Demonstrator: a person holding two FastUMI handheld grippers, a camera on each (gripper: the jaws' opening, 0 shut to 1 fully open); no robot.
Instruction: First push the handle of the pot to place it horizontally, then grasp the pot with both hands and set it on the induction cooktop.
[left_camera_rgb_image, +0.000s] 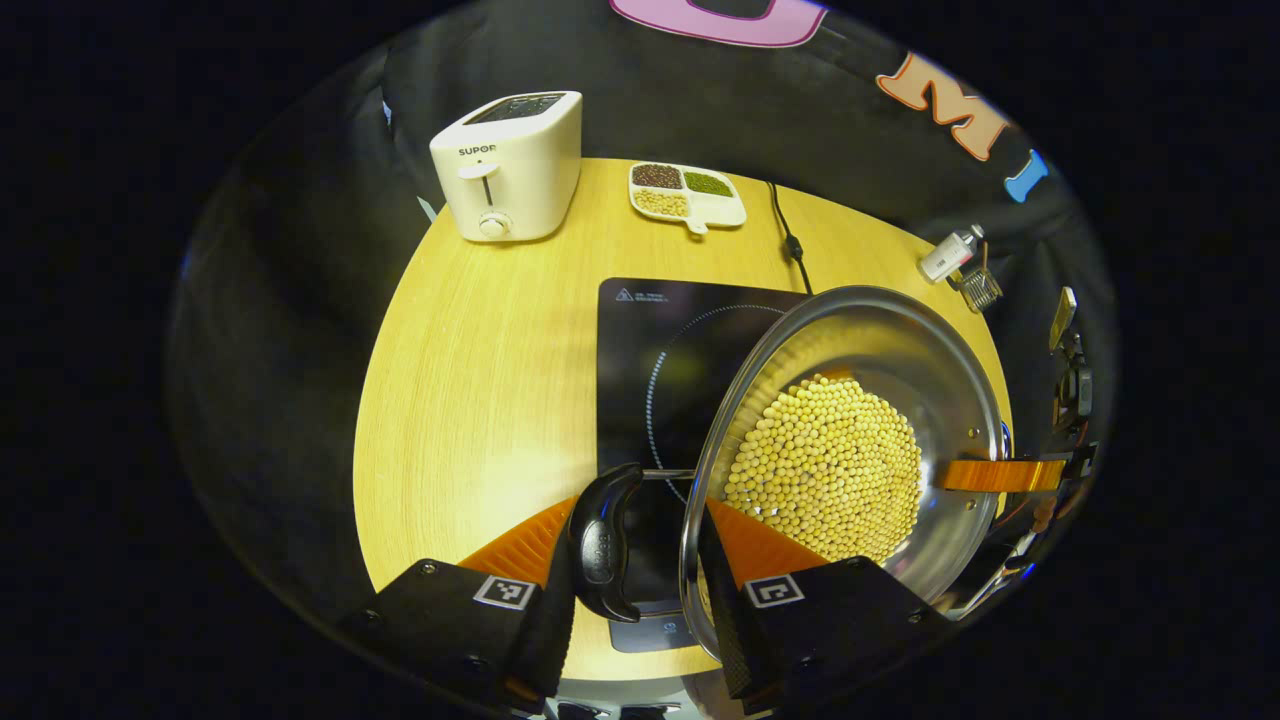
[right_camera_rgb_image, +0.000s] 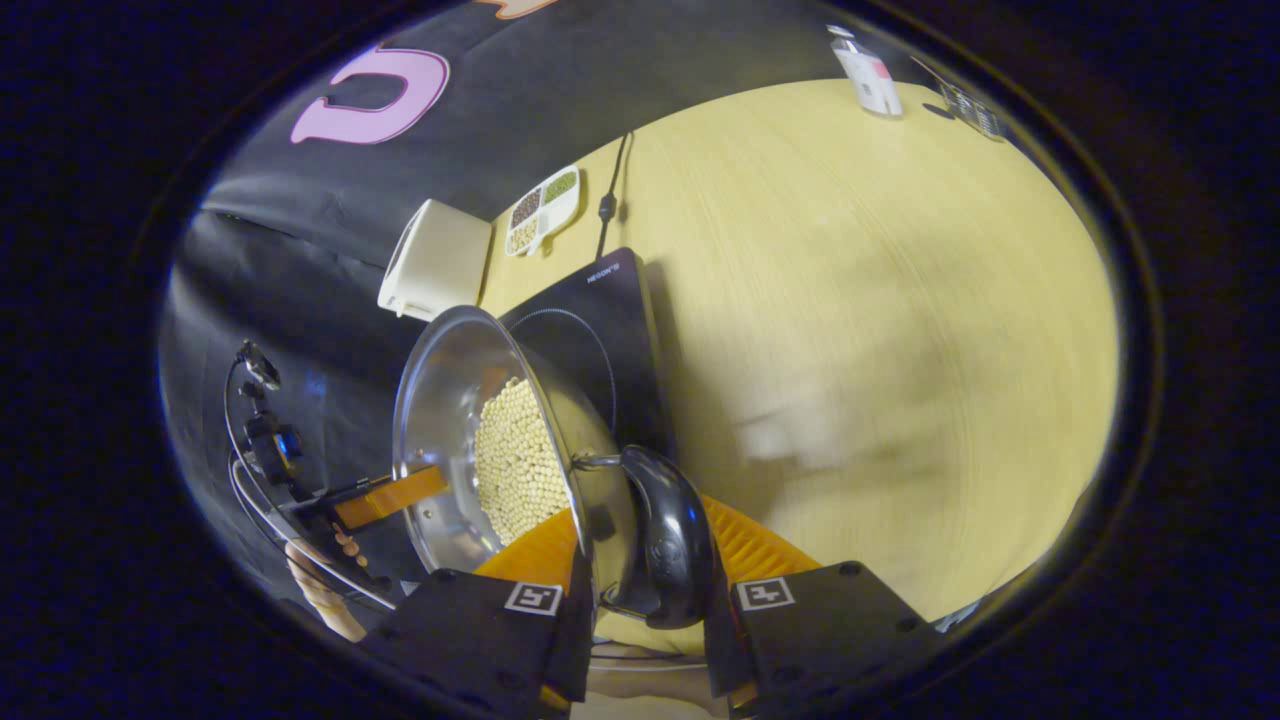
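Both fingers of the left tool (left_camera_rgb_image: 640, 560) sit at the bottom of the left gripper view, clamped on the pot's near side: one finger lies outside the black side handle (left_camera_rgb_image: 605, 540), the other (left_camera_rgb_image: 750, 545) lies inside the rim against the pot wall. The pot (left_camera_rgb_image: 900, 340) is a shiny steel vessel holding a bed of pale round beans (left_camera_rgb_image: 825, 465). It is raised and tilted, hanging over the right part of the induction cooktop (left_camera_rgb_image: 660, 340); whether its base touches the glass cannot be told.

In the right gripper view, the right tool (right_camera_rgb_image: 645, 565) is closed on the opposite black handle (right_camera_rgb_image: 670, 545), with one finger on each side of it. The same view shows the left tool's finger (right_camera_rgb_image: 390, 497) on the far rim, and part of a hand (right_camera_rgb_image: 320, 580) behind it.

The cooktop is a black glass slab with a ring marking, lying near the middle of the round wooden counter (left_camera_rgb_image: 480, 380). A white toaster (left_camera_rgb_image: 510, 165) stands at the counter's far left edge. A divided white dish (left_camera_rgb_image: 685, 195) with dark, green and pale grains lies at the far edge beside it. A black power cord (left_camera_rgb_image: 790, 240) runs from the cooktop toward the far edge. A small white bottle (left_camera_rgb_image: 950, 255) and a wire clip (left_camera_rgb_image: 982, 288) rest at the far right edge.
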